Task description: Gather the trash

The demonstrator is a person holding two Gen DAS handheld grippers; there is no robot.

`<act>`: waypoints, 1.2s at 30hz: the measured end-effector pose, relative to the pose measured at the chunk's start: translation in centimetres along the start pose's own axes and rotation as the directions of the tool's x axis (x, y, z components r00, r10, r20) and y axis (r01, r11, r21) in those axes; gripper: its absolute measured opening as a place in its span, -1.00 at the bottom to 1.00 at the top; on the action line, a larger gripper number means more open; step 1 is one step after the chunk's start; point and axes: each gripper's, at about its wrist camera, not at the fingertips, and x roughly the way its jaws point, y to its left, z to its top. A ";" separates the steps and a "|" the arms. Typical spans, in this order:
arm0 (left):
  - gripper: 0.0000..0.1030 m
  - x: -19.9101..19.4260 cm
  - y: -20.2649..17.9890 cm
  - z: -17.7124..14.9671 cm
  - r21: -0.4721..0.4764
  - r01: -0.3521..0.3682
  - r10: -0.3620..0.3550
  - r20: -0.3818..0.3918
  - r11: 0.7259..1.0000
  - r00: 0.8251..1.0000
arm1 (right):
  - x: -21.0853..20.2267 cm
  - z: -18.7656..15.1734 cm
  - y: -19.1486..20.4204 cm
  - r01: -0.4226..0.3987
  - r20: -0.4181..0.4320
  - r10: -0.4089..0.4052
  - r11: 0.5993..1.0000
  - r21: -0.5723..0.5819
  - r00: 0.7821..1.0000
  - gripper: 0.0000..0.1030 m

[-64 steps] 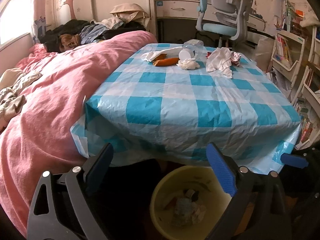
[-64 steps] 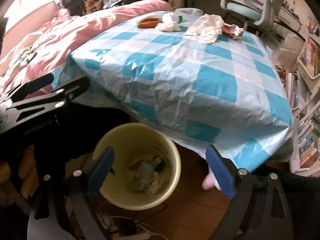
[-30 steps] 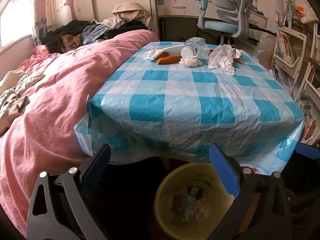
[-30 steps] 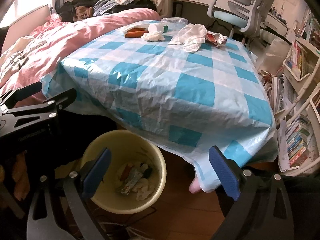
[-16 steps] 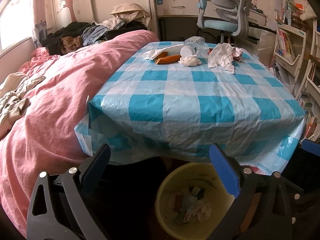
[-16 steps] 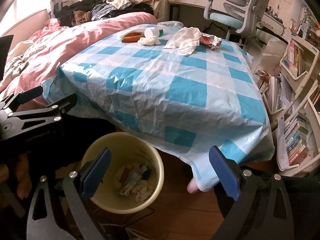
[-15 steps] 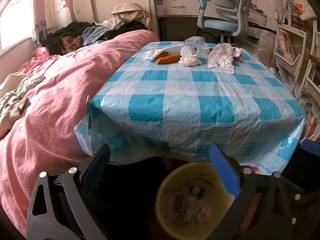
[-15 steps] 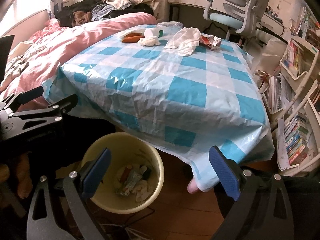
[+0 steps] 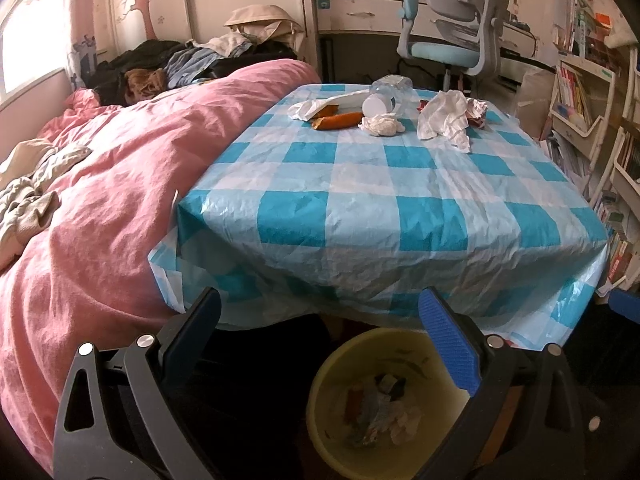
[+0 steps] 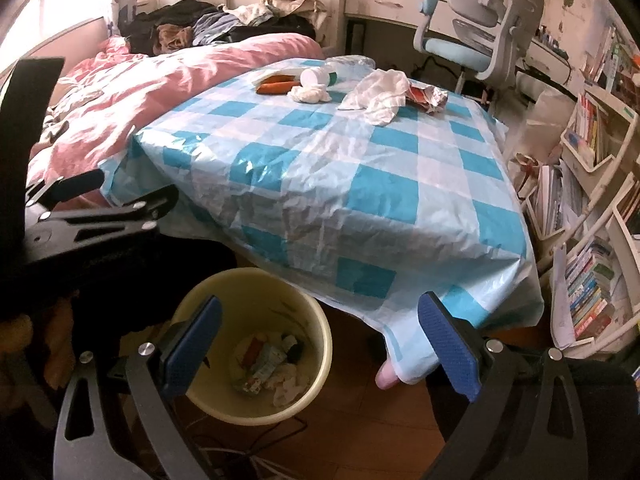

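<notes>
Trash lies at the far end of a blue-checked table (image 9: 400, 184): a crumpled white tissue (image 9: 444, 114), a small tissue ball (image 9: 382, 125), an orange wrapper (image 9: 338, 121), a clear plastic bottle (image 9: 386, 94) and a red foil wrapper (image 10: 426, 98). A yellow bin (image 9: 340, 372) holding trash stands on the floor under the near table edge; it also shows in the right wrist view (image 10: 316, 344). My left gripper (image 9: 320, 336) is open and empty above the bin. My right gripper (image 10: 318, 340) is open and empty, also low by the bin.
A bed with a pink duvet (image 9: 100, 184) adjoins the table's left side. A desk chair (image 9: 460, 40) stands behind the table. Bookshelves (image 10: 592, 240) line the right. The left gripper's frame (image 10: 92, 216) shows in the right wrist view.
Both grippers have drawn back and risen slightly from the bin, so more of the table shows. Both stay open and empty.
</notes>
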 end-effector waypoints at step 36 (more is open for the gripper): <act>0.85 8.8 2.4 14.7 -0.079 0.207 -0.203 0.061 0.975 0.977 | 5.8 8.9 0.9 -0.114 0.169 0.137 0.984 -0.137 0.976 0.82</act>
